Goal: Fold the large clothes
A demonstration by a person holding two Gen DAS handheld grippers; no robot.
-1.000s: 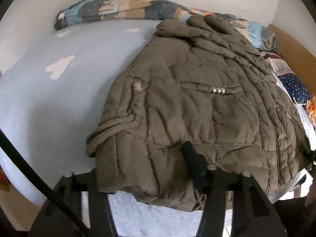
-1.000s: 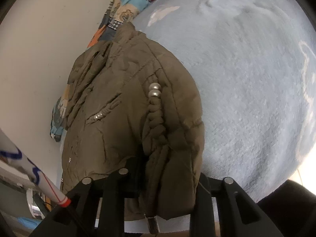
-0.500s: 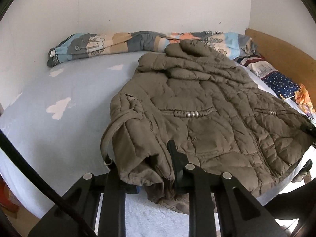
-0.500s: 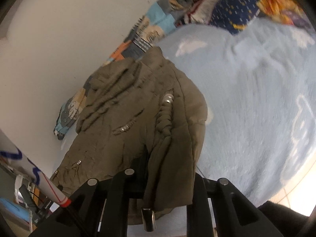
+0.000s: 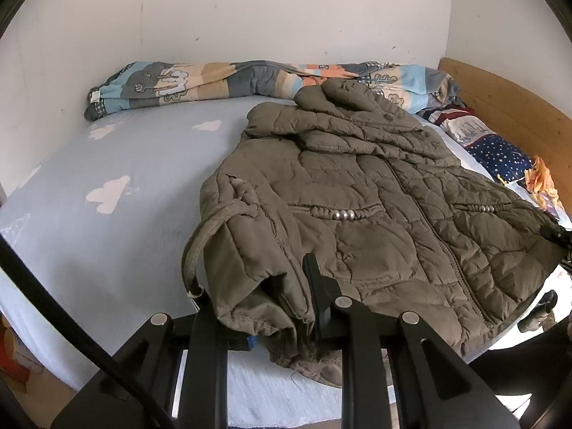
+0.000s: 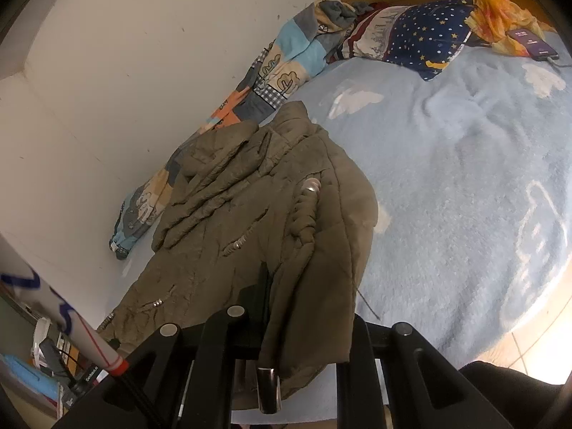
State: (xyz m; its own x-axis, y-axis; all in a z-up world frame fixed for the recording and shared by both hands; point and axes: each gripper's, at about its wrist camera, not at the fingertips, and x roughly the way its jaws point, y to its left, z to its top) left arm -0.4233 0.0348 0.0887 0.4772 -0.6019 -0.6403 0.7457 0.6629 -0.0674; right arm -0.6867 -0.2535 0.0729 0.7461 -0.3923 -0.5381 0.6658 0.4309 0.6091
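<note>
An olive-brown quilted jacket [image 5: 357,193] lies front up on the light blue bed [image 5: 107,236], collar toward the wall. My left gripper [image 5: 275,307] is shut on the jacket's near left hem corner. The bunched fabric covers its left finger, and its right finger [image 5: 316,286] shows beside the fold. In the right wrist view the jacket [image 6: 250,214] hangs from my right gripper [image 6: 300,318], which is shut on the other hem corner. A metal cord end [image 6: 268,389] dangles below the jaws. The hem is held up off the bed between the two grippers.
A rolled patchwork blanket [image 5: 200,82] runs along the white wall. A star-print pillow [image 6: 422,39], an orange cloth [image 6: 500,10] and a phone [image 6: 532,41] lie near the wooden headboard [image 5: 507,107]. A white pole with blue marks [image 6: 68,318] stands at the bed's side.
Both grippers have risen and tilted up with the hem in them. The left jaws have drawn together on the fabric, and the jacket's near edge has lifted and bunched.
</note>
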